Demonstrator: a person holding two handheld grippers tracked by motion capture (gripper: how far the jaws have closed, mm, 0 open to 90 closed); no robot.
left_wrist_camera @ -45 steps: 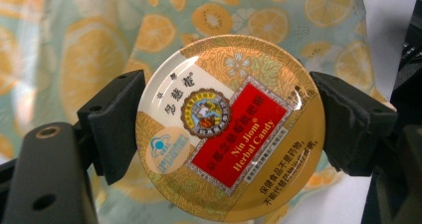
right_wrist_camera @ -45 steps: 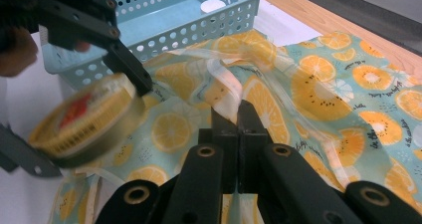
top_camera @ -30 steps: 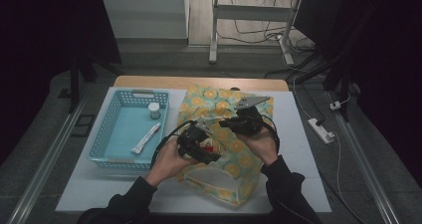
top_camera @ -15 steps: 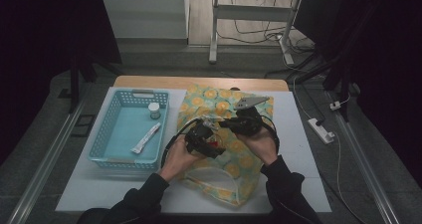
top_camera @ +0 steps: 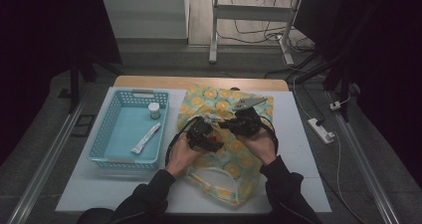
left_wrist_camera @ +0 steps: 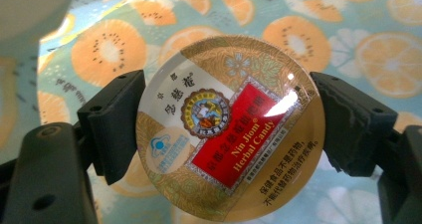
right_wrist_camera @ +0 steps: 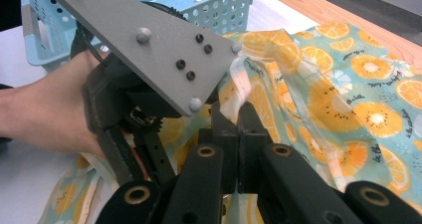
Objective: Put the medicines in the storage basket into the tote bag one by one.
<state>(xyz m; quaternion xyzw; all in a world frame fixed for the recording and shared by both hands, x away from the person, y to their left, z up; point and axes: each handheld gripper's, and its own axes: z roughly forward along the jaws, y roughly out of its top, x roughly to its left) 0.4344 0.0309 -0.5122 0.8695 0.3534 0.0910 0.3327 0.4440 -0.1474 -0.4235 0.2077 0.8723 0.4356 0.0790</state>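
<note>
Squarely at the centre of the left gripper view, a round candy tin point(left_wrist_camera: 230, 127) with a gold and red label sat clamped by its rim between the left gripper's point(left_wrist_camera: 229, 129) two black jaws, one pressing on each side. Behind the tin spread a fabric bag point(left_wrist_camera: 348, 30) printed with orange slices on a pale teal ground. In the high view the left gripper point(top_camera: 211, 134) hung just over the middle of that bag point(top_camera: 234, 164), which lay on the white table point(top_camera: 298, 149) in the centre of the frame. Just to its right, the right gripper point(top_camera: 229, 126) faced it, the person's right hand point(top_camera: 261, 147) behind it. In the right gripper view its jaws stood pressed together at lower centre, pinching a pale edge of the bag point(right_wrist_camera: 348, 99) and holding the cloth lifted. At the left of the high view, well apart from the bag, a light blue basket point(top_camera: 107, 134) held a small white-capped bottle point(top_camera: 154, 110) and a white tube point(top_camera: 146, 138).
</note>
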